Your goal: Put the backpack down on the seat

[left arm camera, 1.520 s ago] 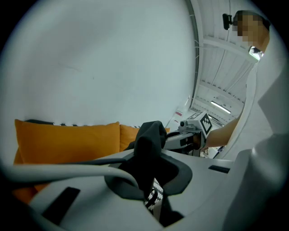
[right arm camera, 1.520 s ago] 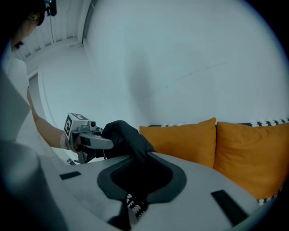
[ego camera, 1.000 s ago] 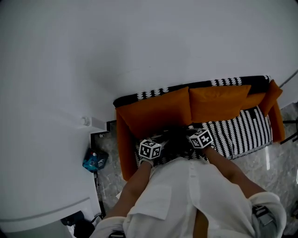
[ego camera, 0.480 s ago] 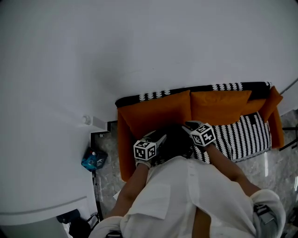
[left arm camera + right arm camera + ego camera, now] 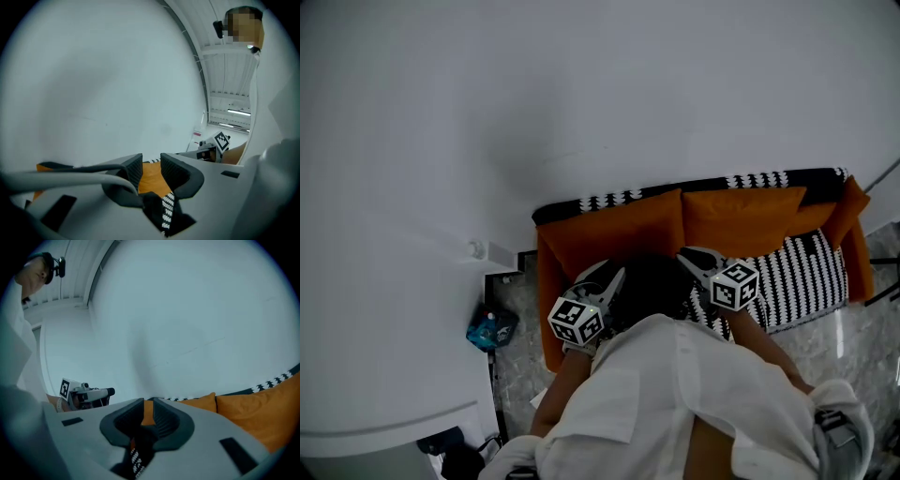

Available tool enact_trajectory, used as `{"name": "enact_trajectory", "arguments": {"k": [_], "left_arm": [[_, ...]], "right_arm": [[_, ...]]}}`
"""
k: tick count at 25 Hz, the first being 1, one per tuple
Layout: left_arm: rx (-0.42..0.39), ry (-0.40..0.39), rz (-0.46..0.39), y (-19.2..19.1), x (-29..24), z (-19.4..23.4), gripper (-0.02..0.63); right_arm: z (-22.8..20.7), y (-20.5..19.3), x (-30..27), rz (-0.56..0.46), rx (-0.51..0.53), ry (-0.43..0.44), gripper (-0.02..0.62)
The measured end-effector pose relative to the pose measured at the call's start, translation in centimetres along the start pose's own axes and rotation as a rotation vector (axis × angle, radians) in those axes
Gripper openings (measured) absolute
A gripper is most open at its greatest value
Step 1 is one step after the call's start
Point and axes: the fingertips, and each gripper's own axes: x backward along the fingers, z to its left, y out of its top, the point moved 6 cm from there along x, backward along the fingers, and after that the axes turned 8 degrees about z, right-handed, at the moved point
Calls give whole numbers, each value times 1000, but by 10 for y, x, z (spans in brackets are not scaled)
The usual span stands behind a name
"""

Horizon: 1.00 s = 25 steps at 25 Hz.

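Observation:
The dark backpack (image 5: pixel 652 284) lies on the sofa's black-and-white striped seat (image 5: pixel 797 270), in front of the orange back cushions (image 5: pixel 619 230). My left gripper (image 5: pixel 614 274) is at its left side and my right gripper (image 5: pixel 686 253) at its right, both drawn slightly off it. In the left gripper view the left gripper's (image 5: pixel 151 168) jaws are closing with only the orange cushion showing through the gap. In the right gripper view the right gripper's (image 5: pixel 148 412) jaws stand a narrow gap apart with nothing between them.
The sofa stands against a plain white wall (image 5: pixel 600 94). A blue bag (image 5: pixel 490 326) lies on the marble floor (image 5: pixel 853 323) left of the orange armrest (image 5: pixel 546 309). A white curved counter (image 5: pixel 394 384) fills the lower left. The person's white shirt (image 5: pixel 675 403) hides the seat's front.
Both grippers have pulled back from the backpack toward the person, the left one down and left, the right one to the right. The backpack stays on the seat.

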Motion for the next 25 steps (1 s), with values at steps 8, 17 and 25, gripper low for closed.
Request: {"name": "enact_trajectory", "arguments": {"k": [8, 17, 25], "left_arm": [[-120, 14, -75, 43, 17, -18, 69], [-99, 24, -103, 46, 22, -23, 64], [-87, 23, -103, 45, 24, -24, 64]], "right_arm": [[15, 33, 32, -125, 60, 32, 20], [28, 50, 37, -154, 136, 59, 18], [34, 48, 35, -138, 148, 71, 18]]}}
